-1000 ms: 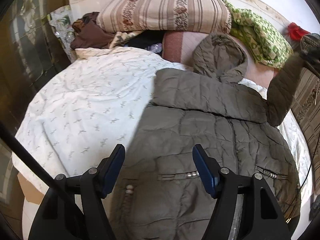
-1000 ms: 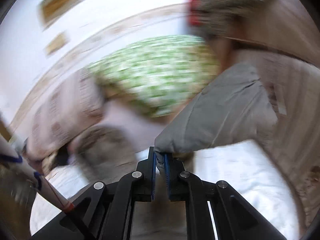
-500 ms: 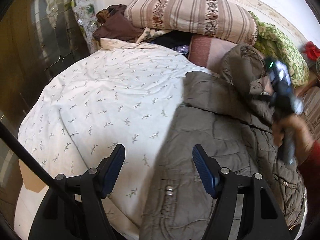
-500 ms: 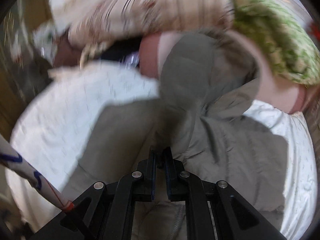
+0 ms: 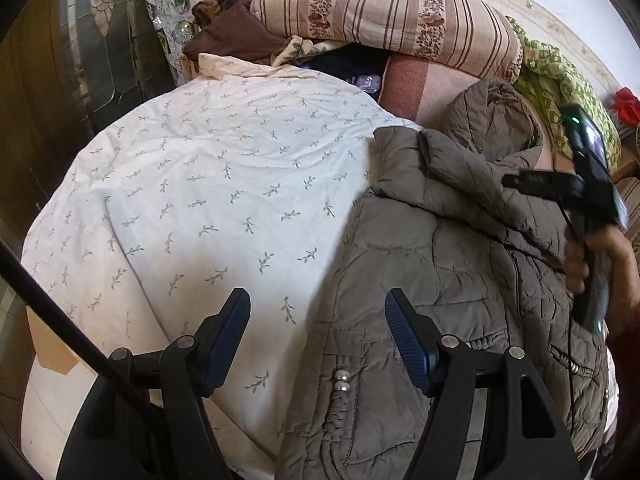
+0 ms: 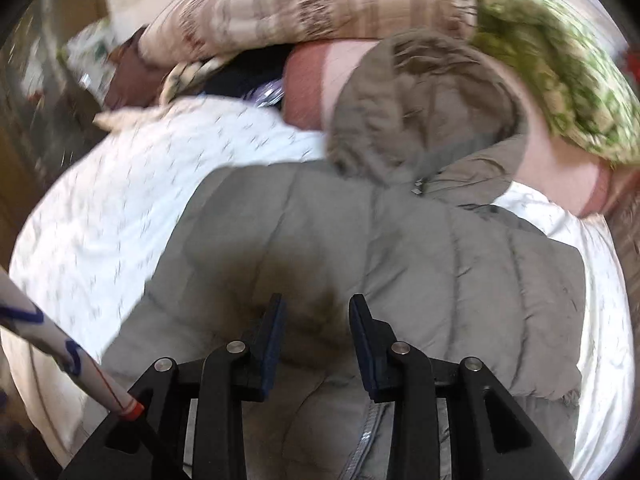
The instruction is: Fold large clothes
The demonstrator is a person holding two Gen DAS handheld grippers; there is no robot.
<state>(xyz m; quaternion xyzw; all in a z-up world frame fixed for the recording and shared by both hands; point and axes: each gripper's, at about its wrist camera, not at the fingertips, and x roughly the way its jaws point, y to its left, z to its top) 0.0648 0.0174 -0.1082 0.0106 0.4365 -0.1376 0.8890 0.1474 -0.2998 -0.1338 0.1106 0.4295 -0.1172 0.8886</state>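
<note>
An olive-grey quilted hooded jacket [image 5: 460, 280] lies front-up on the white leaf-print bedcover [image 5: 208, 184], its hood [image 5: 492, 120] towards the pillows. One sleeve [image 5: 460, 184] is folded across the chest. My left gripper [image 5: 318, 300] hovers open over the jacket's left edge, holding nothing. My right gripper [image 6: 316, 304] sits low over the jacket [image 6: 400, 260], its jaws opening. The sleeve fabric [image 6: 312, 248] lies under them, and the pads do not press on it. In the left wrist view a hand [image 5: 580, 264] holds that right gripper [image 5: 516, 181] above the jacket's right side.
A striped pillow [image 5: 384, 12], a green patterned blanket [image 5: 560, 76] and a brown garment [image 5: 232, 32] pile up at the bed's head. A dark glass-fronted cabinet [image 5: 100, 52] stands close on the left. The bed's edge [image 5: 52, 356] drops off at lower left.
The right gripper swung the raised sleeve from the right across the jacket, came down and let it go. The left gripper shifted towards the jacket's left edge, still open.
</note>
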